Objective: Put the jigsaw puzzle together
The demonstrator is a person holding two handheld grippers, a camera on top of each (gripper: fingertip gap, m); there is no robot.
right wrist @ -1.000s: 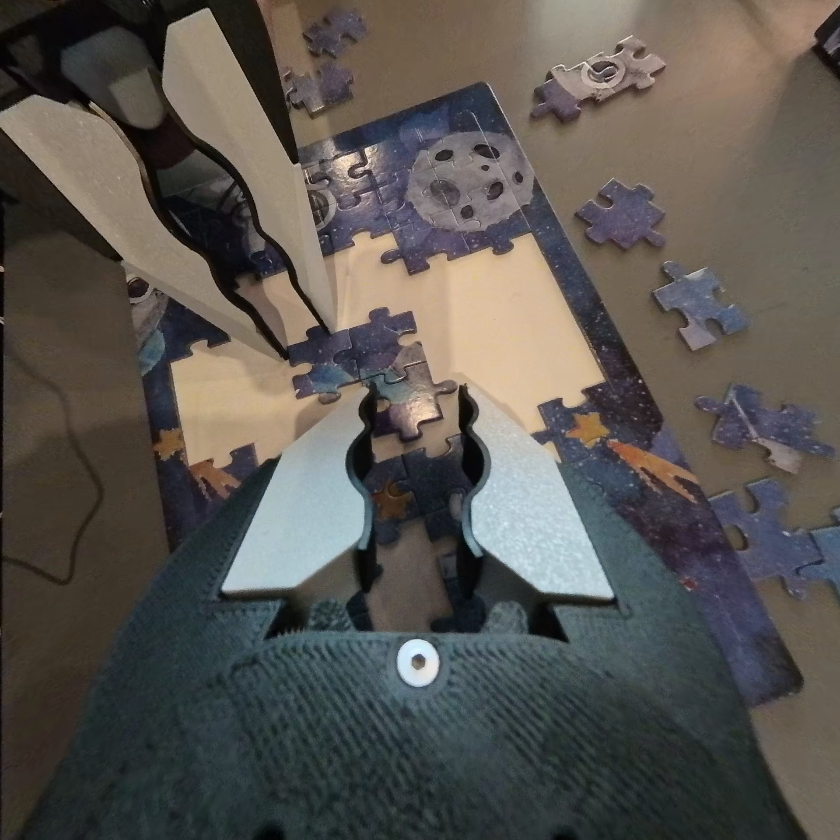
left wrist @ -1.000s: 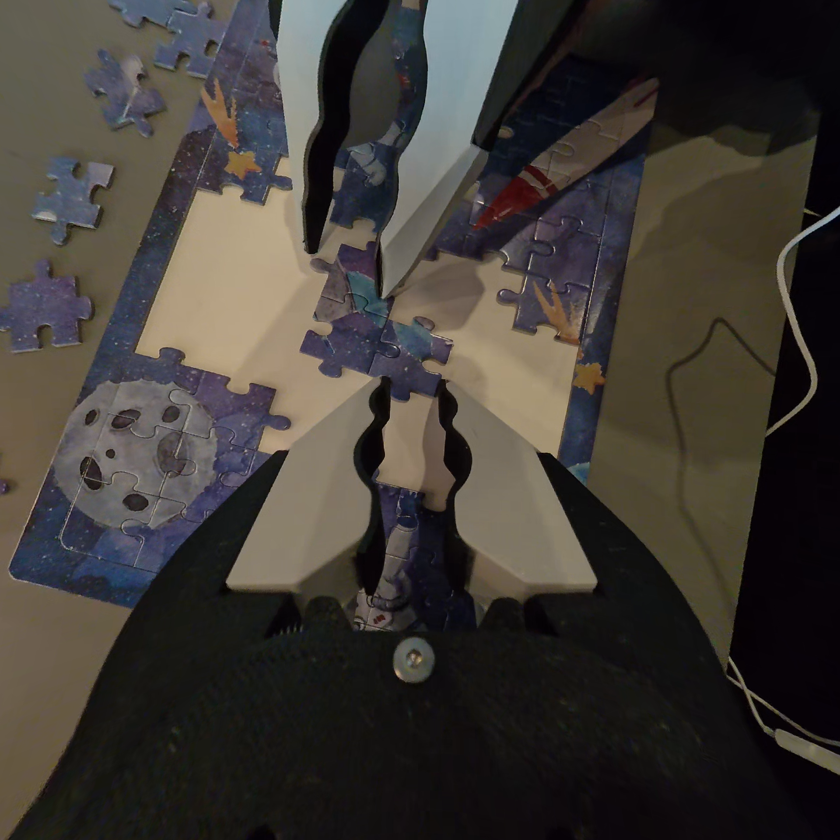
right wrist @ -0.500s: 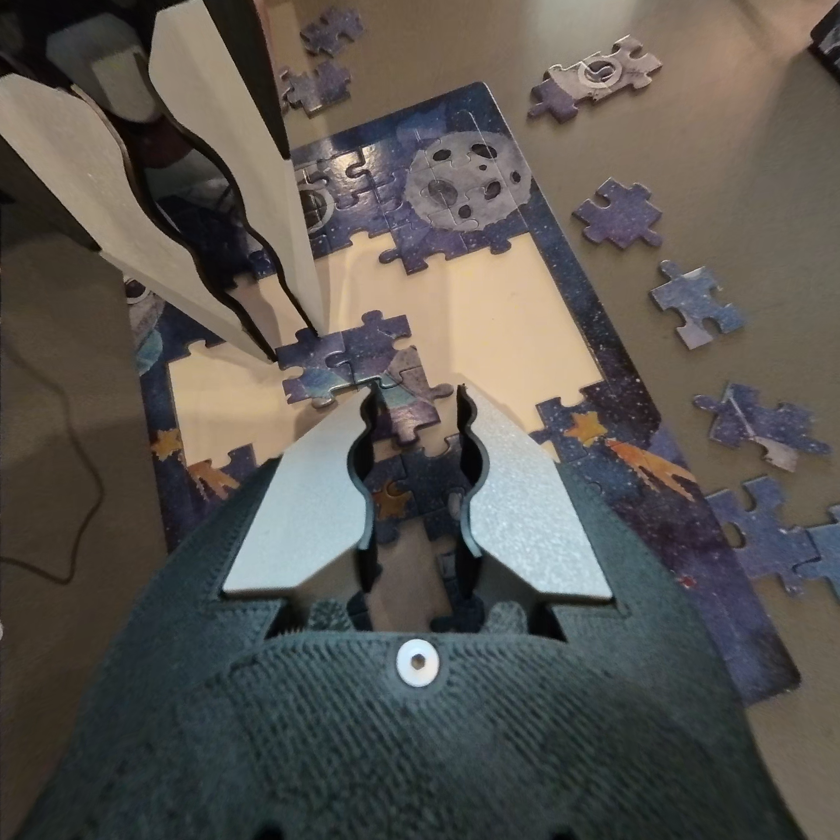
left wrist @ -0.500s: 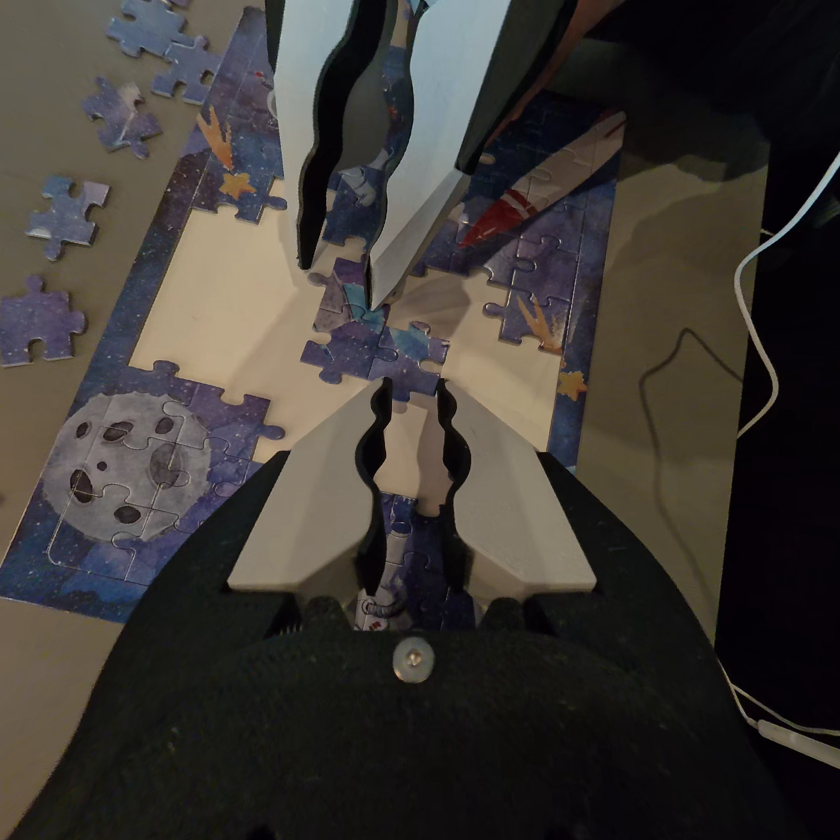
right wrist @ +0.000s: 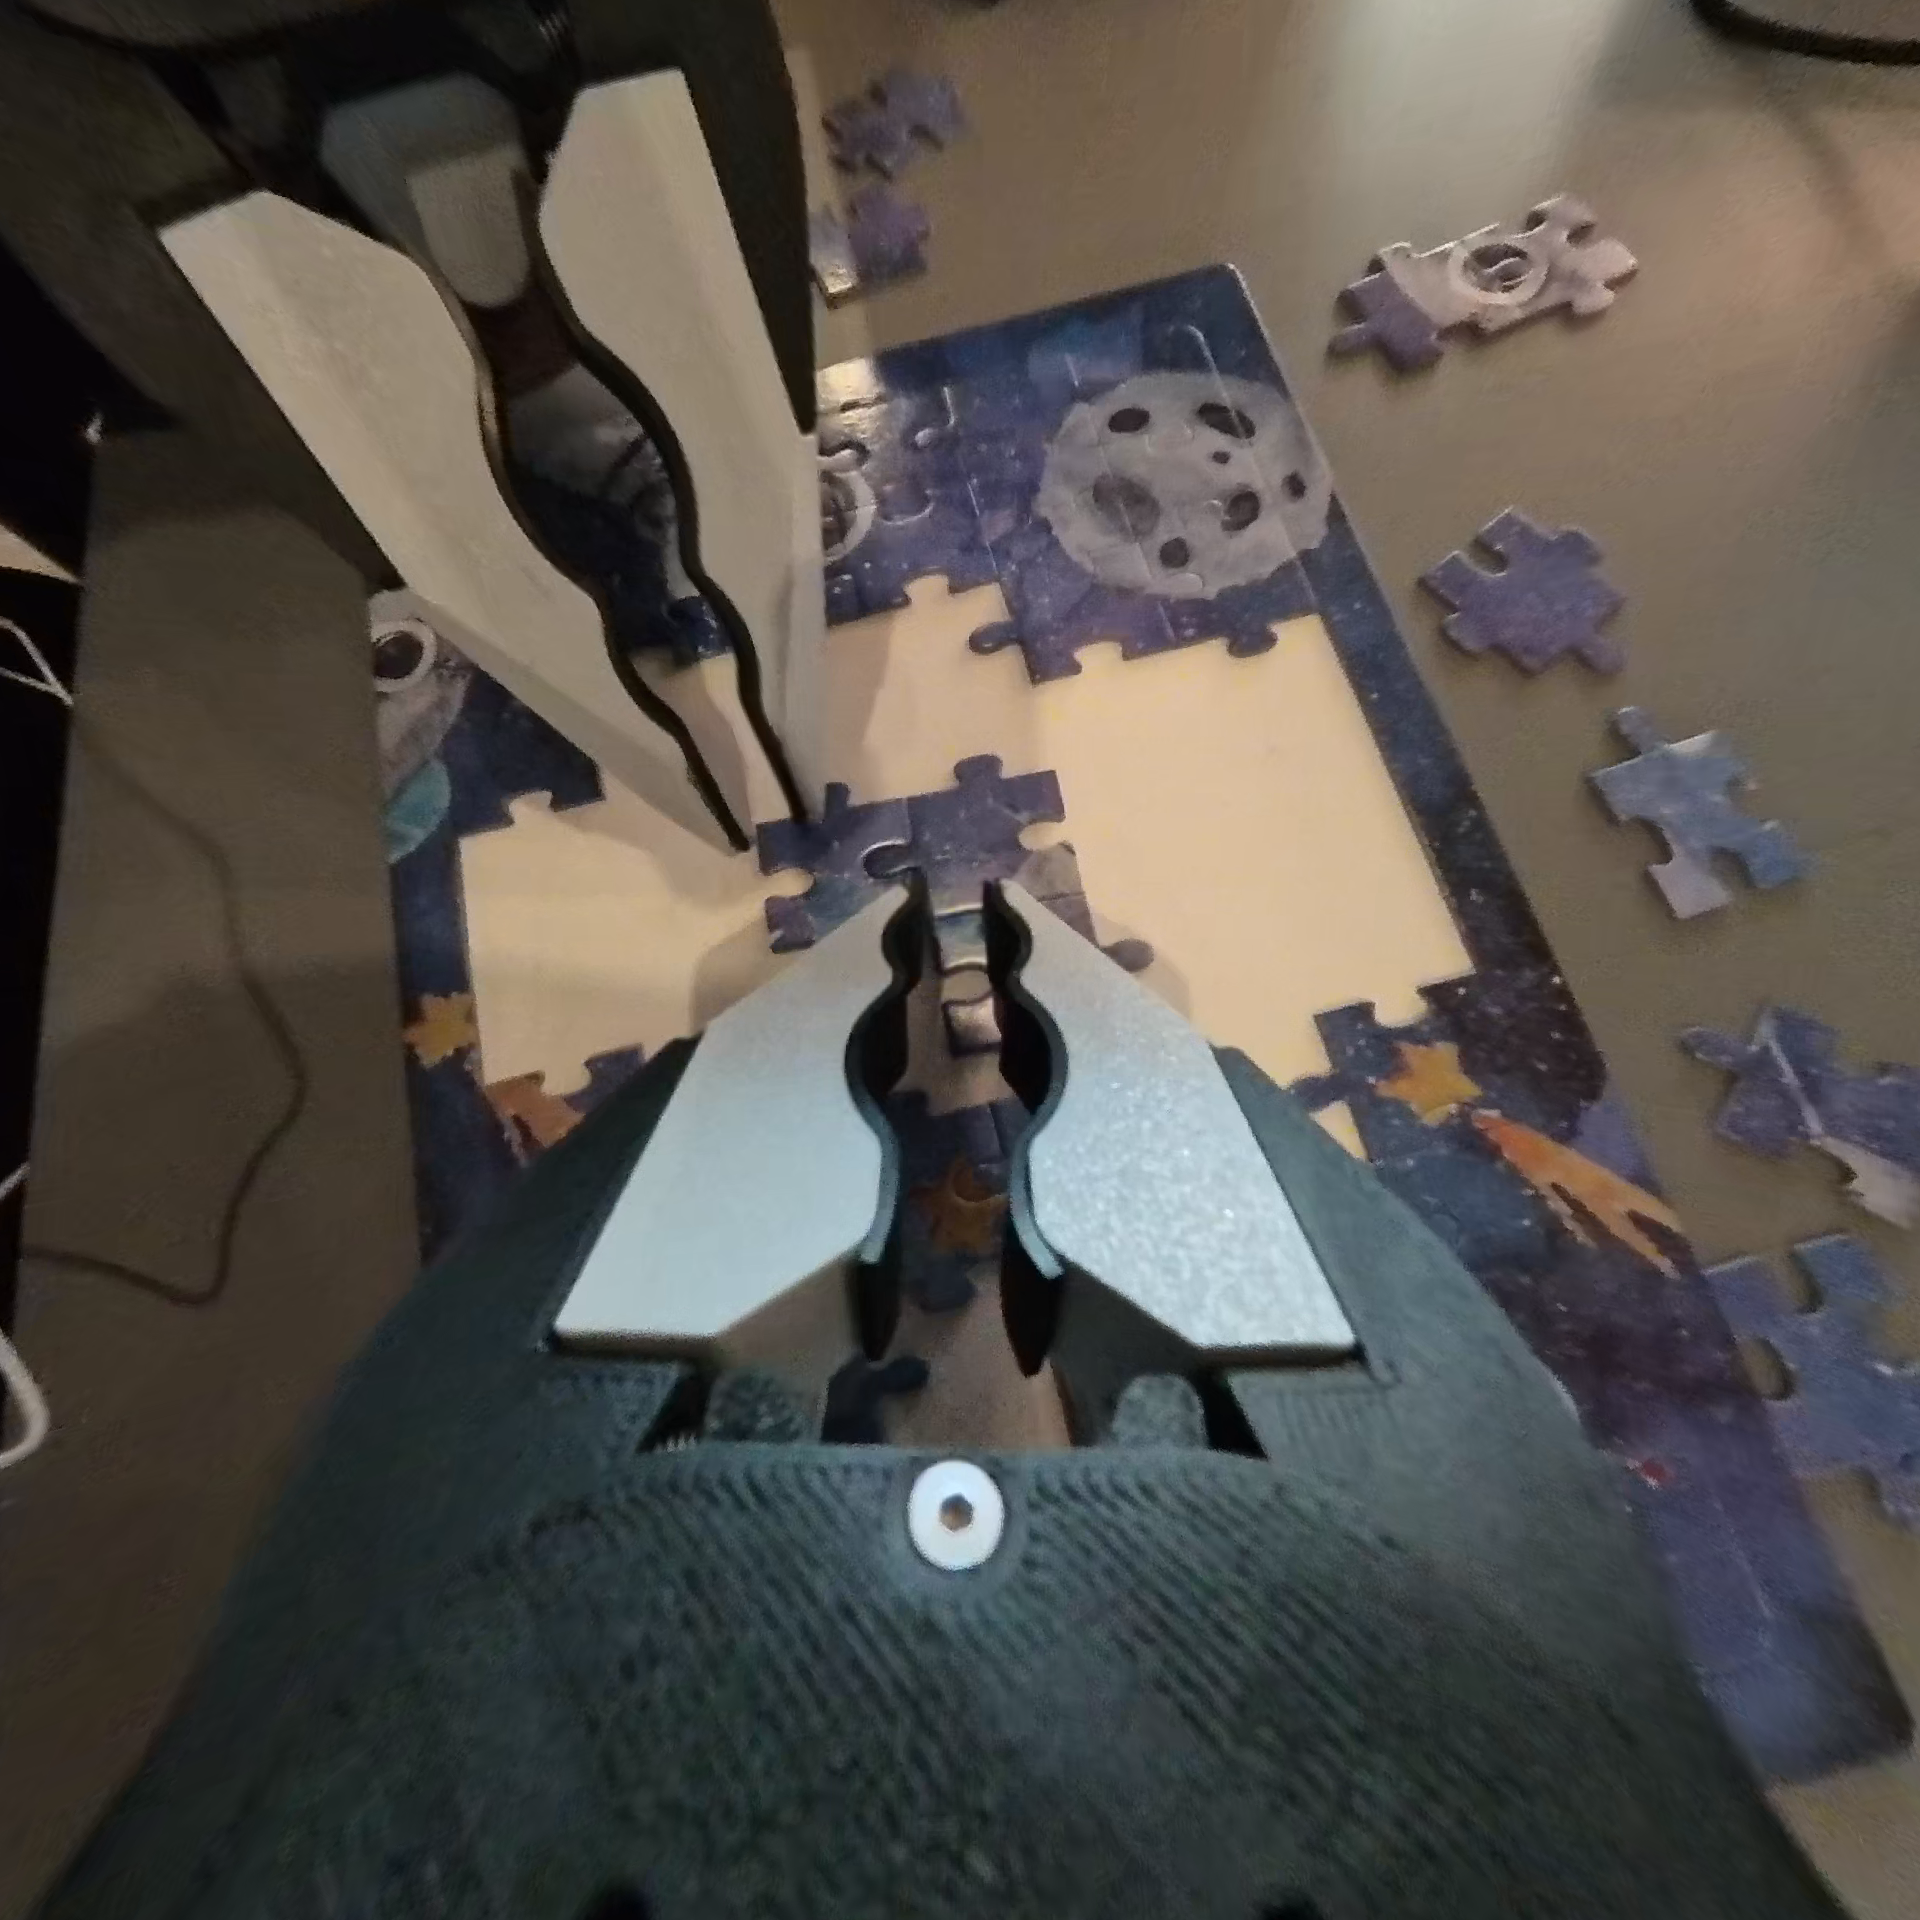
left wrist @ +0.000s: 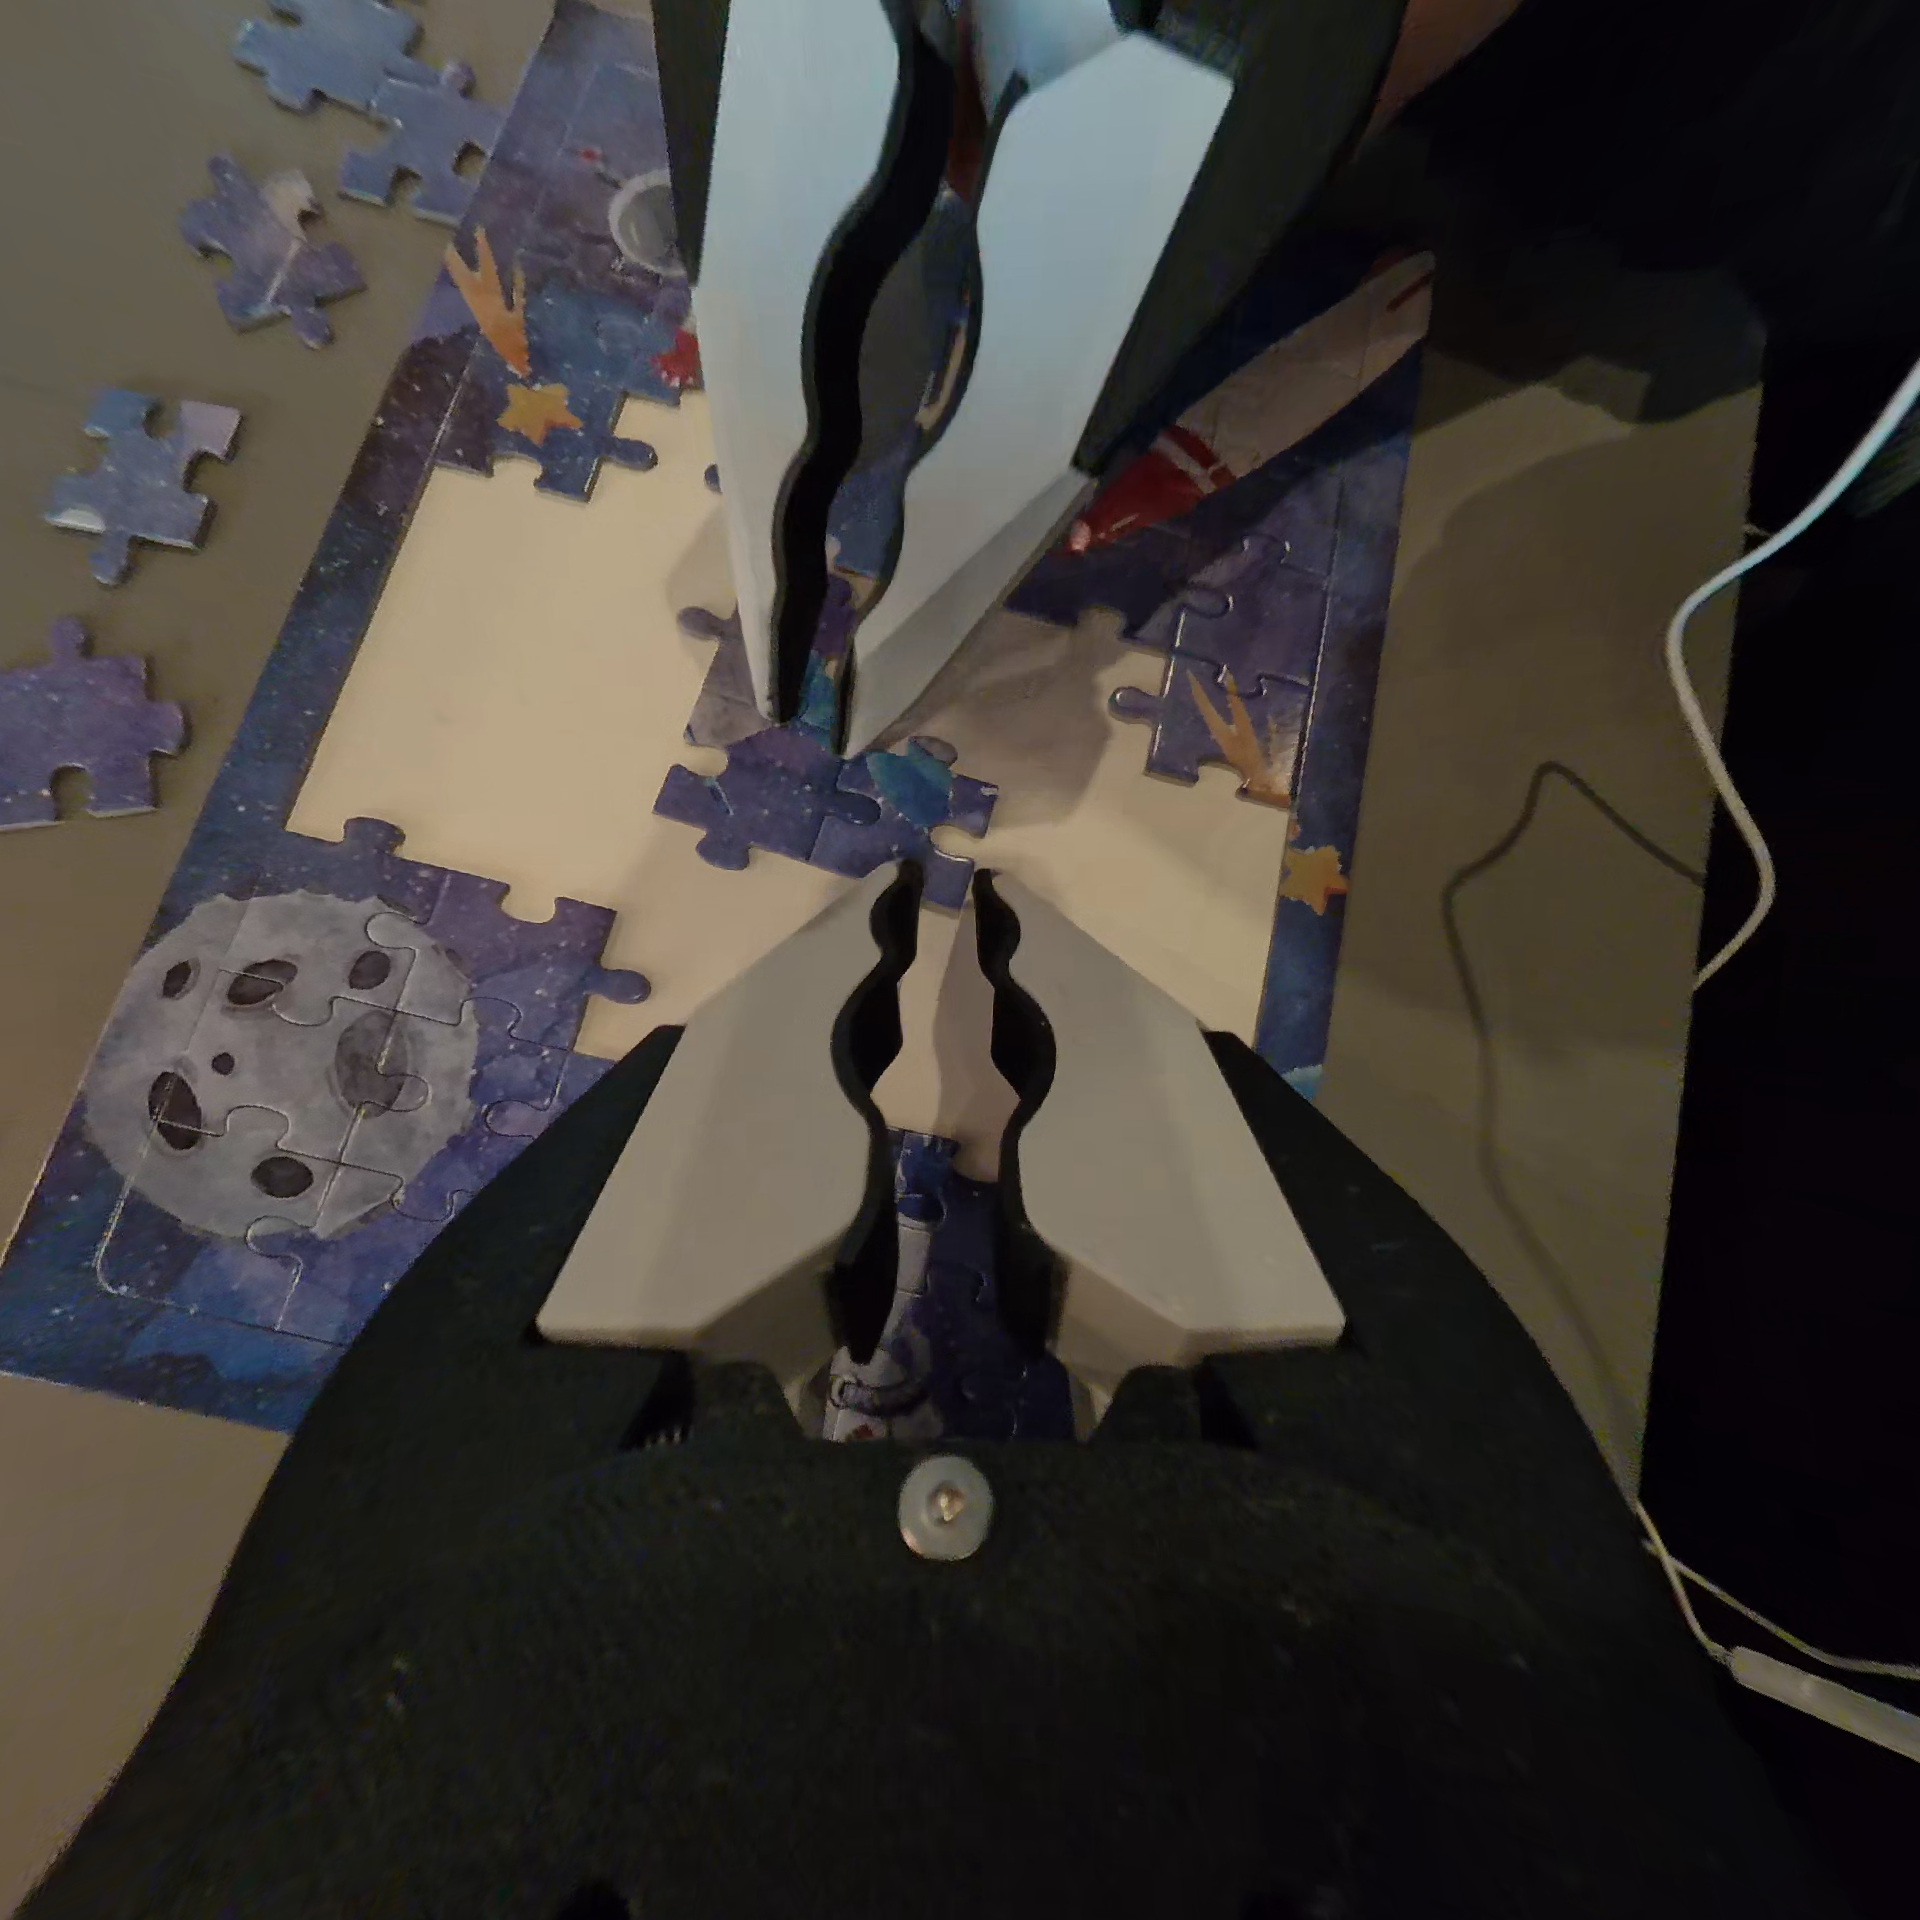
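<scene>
The space jigsaw lies in its blue-bordered tray (left wrist: 499, 665), with a moon (left wrist: 281, 1081) and a rocket (left wrist: 1247, 416) assembled and a bare cream middle. A small cluster of joined pieces (left wrist: 831, 810) lies on that bare part. My left gripper (left wrist: 945, 881) has its tips narrowed to a thin gap around the cluster's near tab. My right gripper (left wrist: 812, 727) comes in from the far side, its tips also narrowed on the cluster's far piece. In the right wrist view my right gripper (right wrist: 953, 899) is at the cluster (right wrist: 977, 821), and my left gripper (right wrist: 769, 826) touches its left edge.
Several loose pieces (left wrist: 135, 488) lie on the tan table left of the tray, also seen in the right wrist view (right wrist: 1694, 810). A white cable (left wrist: 1714, 623) and a thin dark cable (left wrist: 1507, 831) run along the table's right edge. My right tips are roughly 11 centimeters from the moon (left wrist: 281, 1081). The right camera catches it too, in the right wrist view (right wrist: 1179, 461).
Both grippers' jaws have narrowed from a wide gap to a thin one. Both tips have come lower and closer onto the cluster, which has shifted slightly on the tray.
</scene>
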